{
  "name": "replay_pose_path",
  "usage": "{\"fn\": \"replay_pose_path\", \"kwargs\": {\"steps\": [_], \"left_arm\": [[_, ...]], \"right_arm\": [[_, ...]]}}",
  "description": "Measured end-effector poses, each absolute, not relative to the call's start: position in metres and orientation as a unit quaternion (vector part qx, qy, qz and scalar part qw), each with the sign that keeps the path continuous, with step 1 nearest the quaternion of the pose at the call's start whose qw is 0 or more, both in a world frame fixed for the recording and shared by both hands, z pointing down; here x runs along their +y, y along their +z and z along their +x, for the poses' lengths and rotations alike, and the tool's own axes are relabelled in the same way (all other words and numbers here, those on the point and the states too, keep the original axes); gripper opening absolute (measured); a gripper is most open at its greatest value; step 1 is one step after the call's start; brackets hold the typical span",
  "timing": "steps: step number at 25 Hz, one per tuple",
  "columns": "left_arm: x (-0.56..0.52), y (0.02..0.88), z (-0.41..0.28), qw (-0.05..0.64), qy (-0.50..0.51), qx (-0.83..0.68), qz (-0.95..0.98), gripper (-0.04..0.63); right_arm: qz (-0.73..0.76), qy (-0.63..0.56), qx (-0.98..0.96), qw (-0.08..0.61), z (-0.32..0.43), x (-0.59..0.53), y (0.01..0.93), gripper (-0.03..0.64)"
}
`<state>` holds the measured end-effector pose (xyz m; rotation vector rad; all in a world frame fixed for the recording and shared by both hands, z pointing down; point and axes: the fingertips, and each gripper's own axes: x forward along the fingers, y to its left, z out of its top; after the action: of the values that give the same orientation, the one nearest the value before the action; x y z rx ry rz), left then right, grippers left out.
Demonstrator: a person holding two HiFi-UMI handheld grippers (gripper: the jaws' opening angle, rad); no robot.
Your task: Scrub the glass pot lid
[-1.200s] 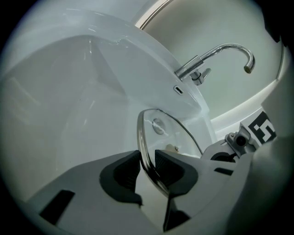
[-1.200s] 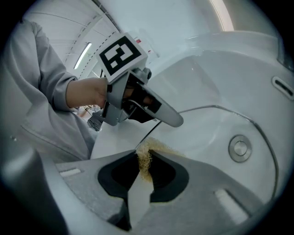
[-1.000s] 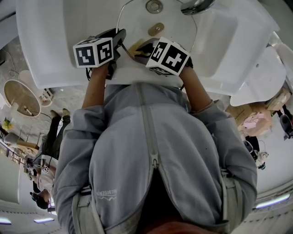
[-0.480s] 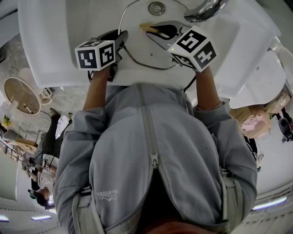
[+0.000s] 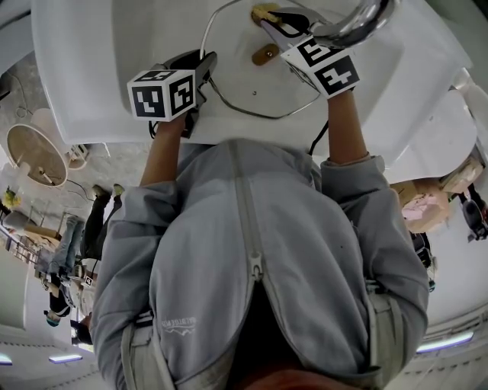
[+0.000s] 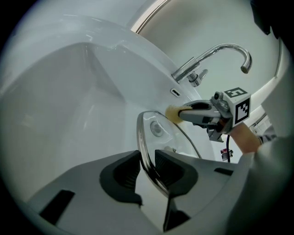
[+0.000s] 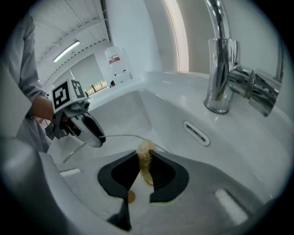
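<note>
The glass pot lid [image 5: 240, 95] stands tilted in the white sink [image 5: 91, 68], its wooden knob [image 5: 265, 55] facing up. My left gripper [image 5: 204, 65] is shut on the lid's metal rim [image 6: 146, 156] at the near left edge. In the left gripper view the lid [image 6: 161, 133] stands edge-on between the pads. My right gripper [image 5: 268, 18] is shut on a yellowish loofah sponge [image 7: 146, 158] and holds it at the lid's far edge, under the faucet. The sponge [image 6: 173, 112] touches the glass there. From the right gripper view the left gripper [image 7: 78, 124] shows beyond the rim [image 7: 119, 136].
A chrome faucet [image 7: 220, 69] rises at the back of the sink, with an overflow slot [image 7: 196, 133] below it. The person's grey jacket [image 5: 252, 251] fills the near side. A white counter [image 5: 435, 129] lies to the right.
My right gripper has carried the sponge across the lid, from its near edge to its far edge by the faucet. The left gripper and the lid have stayed put.
</note>
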<state>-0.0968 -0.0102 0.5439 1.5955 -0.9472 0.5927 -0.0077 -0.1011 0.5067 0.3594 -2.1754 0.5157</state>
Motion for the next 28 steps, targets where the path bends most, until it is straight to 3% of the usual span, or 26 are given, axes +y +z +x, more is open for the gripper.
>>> {"fn": "replay_pose_path", "kwargs": {"steps": [14,28], "left_arm": [[-0.015,0.536,-0.096,0.556,0.247,-0.409,0.681,0.098],[-0.02,0.544,-0.102,0.551,0.246,-0.411,0.683,0.098]], "right_arm": [[0.136,0.127,-0.842,0.507,-0.008,-0.104,0.561,0.052],[0.118,0.243,-0.82,0.505,0.001,-0.048,0.574,0.052]]}}
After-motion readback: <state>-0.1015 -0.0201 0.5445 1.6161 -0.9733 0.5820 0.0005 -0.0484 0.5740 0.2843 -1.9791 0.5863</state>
